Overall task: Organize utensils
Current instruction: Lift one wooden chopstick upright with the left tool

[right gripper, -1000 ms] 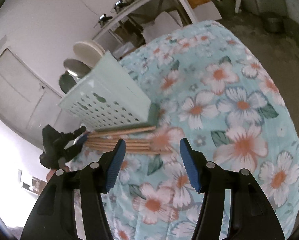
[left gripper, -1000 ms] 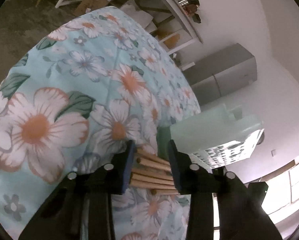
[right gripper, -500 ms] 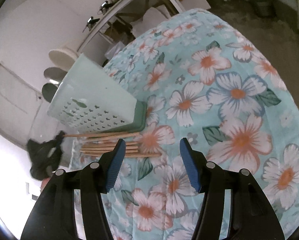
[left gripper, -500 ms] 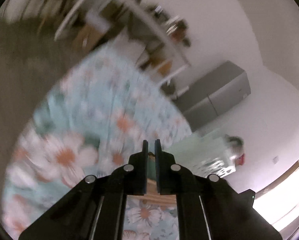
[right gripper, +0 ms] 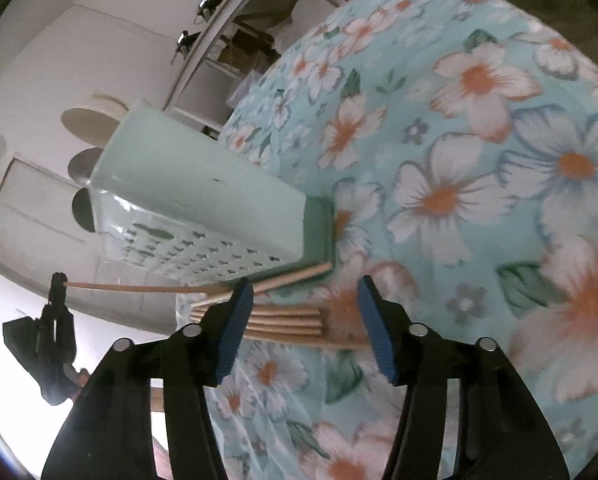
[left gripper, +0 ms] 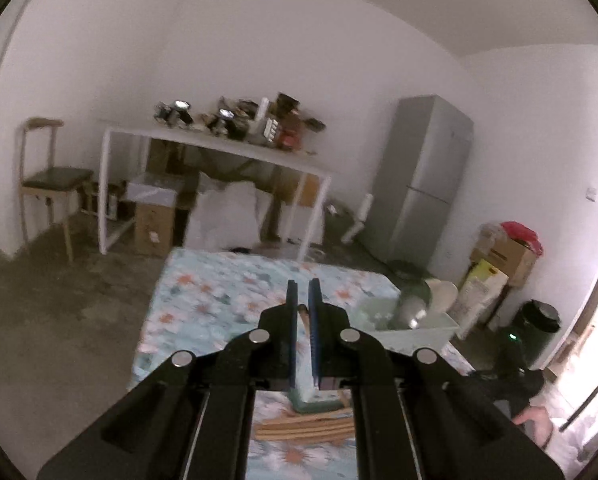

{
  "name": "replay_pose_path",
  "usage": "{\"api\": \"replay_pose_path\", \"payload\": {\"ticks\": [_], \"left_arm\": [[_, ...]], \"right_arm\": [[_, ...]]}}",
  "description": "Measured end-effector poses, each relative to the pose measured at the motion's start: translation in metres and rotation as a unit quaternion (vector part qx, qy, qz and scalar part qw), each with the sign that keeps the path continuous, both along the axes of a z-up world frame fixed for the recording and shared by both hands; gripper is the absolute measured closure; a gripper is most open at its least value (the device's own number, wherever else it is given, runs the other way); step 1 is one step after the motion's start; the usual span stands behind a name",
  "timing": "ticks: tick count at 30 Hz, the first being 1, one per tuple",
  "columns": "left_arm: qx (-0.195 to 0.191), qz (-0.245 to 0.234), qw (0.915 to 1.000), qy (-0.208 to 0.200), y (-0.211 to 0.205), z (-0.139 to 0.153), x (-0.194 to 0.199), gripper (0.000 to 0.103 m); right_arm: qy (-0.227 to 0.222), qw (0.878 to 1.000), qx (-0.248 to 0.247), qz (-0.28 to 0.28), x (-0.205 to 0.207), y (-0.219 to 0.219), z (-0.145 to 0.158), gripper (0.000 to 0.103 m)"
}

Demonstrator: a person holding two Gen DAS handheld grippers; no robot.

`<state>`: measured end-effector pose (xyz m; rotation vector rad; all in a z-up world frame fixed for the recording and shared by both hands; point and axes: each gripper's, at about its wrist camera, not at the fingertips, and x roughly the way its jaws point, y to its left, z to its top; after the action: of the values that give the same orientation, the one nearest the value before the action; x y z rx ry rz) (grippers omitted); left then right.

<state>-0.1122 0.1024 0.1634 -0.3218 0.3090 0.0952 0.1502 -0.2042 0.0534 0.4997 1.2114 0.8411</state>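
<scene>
No readable brand or writing anywhere; a yellow box far right in the left view has print too blurred to read

Left tongs [left gripper: 303,294] clenched on one wooden chopstick [right gripper: 147,289], lifted clear of the counter; in the right view it runs from the small far left tongs [right gripper: 59,282] across to the rack foot. In the left view only a sliver of wood shows between the jaws

Right tongs [right gripper: 305,312] released, jaws just been closing a little, nothing pressed; they hover over the remaining chopsticks [right gripper: 287,322], which lie in a flat bundle on the counter [right gripper: 479,168] just in front of the rack. The near end of the bundle is hidden behind the left finger

Counter has a light blue cloth with white and orange flowers. Pale green dish rack [right gripper: 203,196] stands on a darker green tray [right gripper: 319,232]; plates [right gripper: 93,118] poke up behind it, partly cut off

Room: white walls, rough bare floor, grey fridge [left gripper: 423,184], white shelf table [left gripper: 219,148] with blurred clutter, a chair [left gripper: 47,180], cardboard boxes, black bin. A person's hand [left gripper: 535,426] at the lower right, cut by glare
</scene>
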Motion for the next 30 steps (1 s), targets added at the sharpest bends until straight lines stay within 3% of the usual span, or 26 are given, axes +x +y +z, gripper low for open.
{"api": "replay_pose_path", "payload": {"ticks": [4, 12, 18, 22, 25, 30], "left_arm": [[-0.010, -0.018, 0.9998, 0.000, -0.011, -0.007, 0.009, 0.098], [0.068, 0.038, 0.9950, -0.062, -0.014, 0.040, -0.024, 0.099], [0.122, 0.054, 0.9901, -0.044, -0.016, 0.049, -0.027, 0.099], [0.106, 0.050, 0.9926, -0.033, -0.012, 0.037, -0.025, 0.099], [0.096, 0.052, 0.9931, -0.044, -0.010, 0.038, -0.029, 0.099], [0.095, 0.044, 0.9937, -0.039, -0.013, 0.038, -0.035, 0.099]], "right_arm": [[0.030, 0.999, 0.010, -0.015, 0.008, 0.003, -0.010, 0.062], [0.052, 0.997, 0.031, -0.041, 0.012, -0.001, -0.025, 0.081], [0.059, 0.995, 0.051, -0.054, 0.011, -0.002, -0.031, 0.085], [0.058, 0.995, 0.053, -0.059, 0.010, -0.006, -0.028, 0.086], [0.052, 0.996, 0.047, -0.058, 0.005, -0.012, -0.025, 0.095], [0.044, 0.996, 0.043, -0.059, -0.001, -0.013, -0.025, 0.097]]}}
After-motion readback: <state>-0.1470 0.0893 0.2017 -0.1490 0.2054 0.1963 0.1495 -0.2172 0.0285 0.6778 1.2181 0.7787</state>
